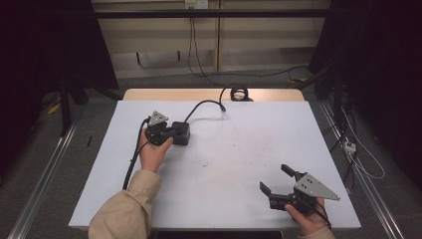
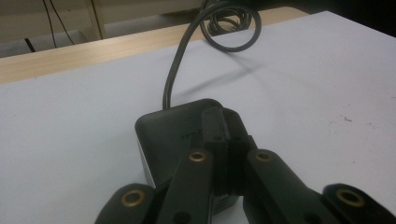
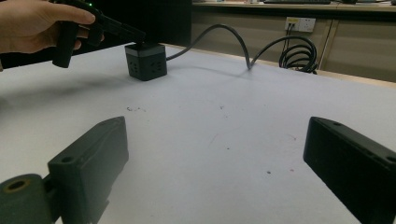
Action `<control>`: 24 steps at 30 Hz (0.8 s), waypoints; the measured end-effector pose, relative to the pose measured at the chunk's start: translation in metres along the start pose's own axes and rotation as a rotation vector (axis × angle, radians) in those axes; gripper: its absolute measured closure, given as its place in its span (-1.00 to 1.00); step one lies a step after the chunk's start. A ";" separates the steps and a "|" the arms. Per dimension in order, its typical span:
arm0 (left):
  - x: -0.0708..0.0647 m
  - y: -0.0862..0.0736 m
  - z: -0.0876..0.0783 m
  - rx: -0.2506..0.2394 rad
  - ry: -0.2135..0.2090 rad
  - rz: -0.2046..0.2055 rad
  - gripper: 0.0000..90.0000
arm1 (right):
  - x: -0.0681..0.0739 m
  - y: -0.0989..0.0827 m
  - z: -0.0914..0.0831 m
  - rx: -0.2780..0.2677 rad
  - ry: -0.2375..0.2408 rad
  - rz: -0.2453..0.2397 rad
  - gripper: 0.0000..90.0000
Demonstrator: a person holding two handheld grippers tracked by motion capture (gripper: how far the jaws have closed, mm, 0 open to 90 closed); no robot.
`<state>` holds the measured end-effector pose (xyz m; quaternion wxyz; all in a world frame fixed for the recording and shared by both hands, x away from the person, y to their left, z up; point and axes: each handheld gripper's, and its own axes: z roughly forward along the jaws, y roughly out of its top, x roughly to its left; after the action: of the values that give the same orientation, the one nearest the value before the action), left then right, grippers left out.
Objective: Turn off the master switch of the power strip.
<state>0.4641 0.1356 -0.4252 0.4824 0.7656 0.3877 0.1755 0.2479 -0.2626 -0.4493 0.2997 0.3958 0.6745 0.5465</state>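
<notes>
Held the right gripper (image 1: 274, 178) low over the near right corner of the pale grey surface (image 1: 224, 149), fingers spread wide, nothing between them and nothing close by. Judged this one idle, waiting its turn.

Farther in and to the left, set the left gripper (image 1: 171, 132) against the small black plastic socket cube (image 3: 145, 61), fingers brought fully together with their tips resting on the cube's top face. Gripped nothing around its body: touched it from above, no more. Found the cube flat on the surface, left of the middle, with its dark grey cable (image 1: 205, 103) running off toward the far edge and ending in a loose coil (image 1: 239, 93) there.

Judged the work as barely begun: contact made with the cube, but no lift, no shift, no plug in sight to go into it. Everything after that first touch appeared left to do.

Could not tell whether the closed fingertips pinched some small part of the cube's top or merely pressed on it; too dark and too near in the left gripper view. Could not see the cube's top sockets under the fingers, nor follow the cable past the coil.
</notes>
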 end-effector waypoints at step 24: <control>0.000 0.009 -0.021 -0.033 -0.058 -0.057 0.38 | 0.001 0.000 0.002 0.001 0.004 -0.003 -0.86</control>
<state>0.4544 0.1464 -0.4073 0.5109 0.7509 0.3923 0.1458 0.2489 -0.2609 -0.4493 0.2988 0.3938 0.6759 0.5466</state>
